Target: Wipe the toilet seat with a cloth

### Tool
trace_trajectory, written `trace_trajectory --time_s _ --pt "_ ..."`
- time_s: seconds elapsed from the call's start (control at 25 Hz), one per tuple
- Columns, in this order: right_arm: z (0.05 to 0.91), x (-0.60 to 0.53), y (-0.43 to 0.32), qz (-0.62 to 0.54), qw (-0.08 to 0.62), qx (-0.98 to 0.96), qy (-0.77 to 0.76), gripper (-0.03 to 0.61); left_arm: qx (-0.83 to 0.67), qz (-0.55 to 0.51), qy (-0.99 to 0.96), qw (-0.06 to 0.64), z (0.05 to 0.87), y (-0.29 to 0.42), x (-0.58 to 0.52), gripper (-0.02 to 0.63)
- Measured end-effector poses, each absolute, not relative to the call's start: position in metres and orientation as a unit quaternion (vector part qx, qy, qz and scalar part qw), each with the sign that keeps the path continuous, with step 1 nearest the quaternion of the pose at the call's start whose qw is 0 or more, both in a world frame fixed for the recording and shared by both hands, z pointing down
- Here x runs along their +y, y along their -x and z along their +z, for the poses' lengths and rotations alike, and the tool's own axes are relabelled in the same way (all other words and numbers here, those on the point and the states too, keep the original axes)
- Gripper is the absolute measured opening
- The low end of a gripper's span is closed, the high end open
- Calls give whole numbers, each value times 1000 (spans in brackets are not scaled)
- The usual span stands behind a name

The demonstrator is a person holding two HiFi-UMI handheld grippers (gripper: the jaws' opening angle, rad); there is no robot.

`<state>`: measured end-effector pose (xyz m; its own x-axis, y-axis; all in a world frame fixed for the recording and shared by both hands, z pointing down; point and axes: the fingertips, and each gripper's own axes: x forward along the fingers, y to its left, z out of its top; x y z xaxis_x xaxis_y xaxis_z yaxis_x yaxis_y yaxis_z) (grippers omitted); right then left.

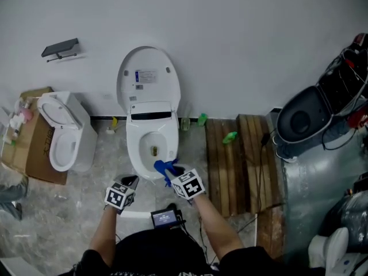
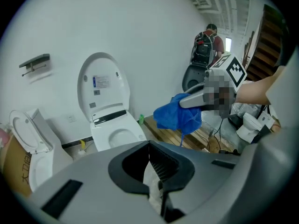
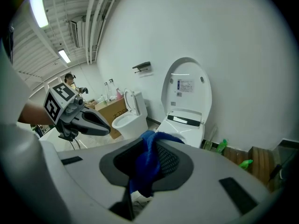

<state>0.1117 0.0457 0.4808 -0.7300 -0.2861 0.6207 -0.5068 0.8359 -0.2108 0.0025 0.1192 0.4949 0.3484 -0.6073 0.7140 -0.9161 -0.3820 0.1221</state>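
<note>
A white toilet (image 1: pixel 150 148) stands against the wall with its lid (image 1: pixel 148 76) raised. My right gripper (image 1: pixel 171 172) is shut on a blue cloth (image 1: pixel 161 166) just above the front edge of the bowl rim. In the right gripper view the cloth (image 3: pixel 147 164) hangs bunched between the jaws, with the toilet (image 3: pixel 184 120) ahead. My left gripper (image 1: pixel 131 181) hovers shut and empty over the floor, left of the bowl's front. From the left gripper view the right gripper (image 2: pixel 196 97) and its cloth (image 2: pixel 178 115) show to the right of the toilet (image 2: pixel 117 134).
A second toilet (image 1: pixel 63 131) and a cardboard box (image 1: pixel 31 148) stand at the left. Wooden planks (image 1: pixel 230 165) and green bottles (image 1: pixel 230 136) lie at the right, beyond them a black bin (image 1: pixel 302 119) with cables. A small screen (image 1: pixel 165 217) sits by my feet.
</note>
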Motion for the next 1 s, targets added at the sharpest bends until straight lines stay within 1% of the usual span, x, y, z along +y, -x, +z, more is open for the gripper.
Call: trace_trajectory --time_s 0.16,0.6,0.76,1.0 --pt "481 78 -110 183 299 -909 -227 67 -492 287 -783 250 488 3 153 11" --pt "472 223 -102 167 295 -903 -263 67 -502 283 -781 242 487 33 307 11" --pt "468 278 -107 157 291 -902 -277 67 -496 272 -787 247 487 26 357 11" --pt "460 351 -122 148 309 -894 -289 67 -465 253 -812 245 483 -4 410 11"
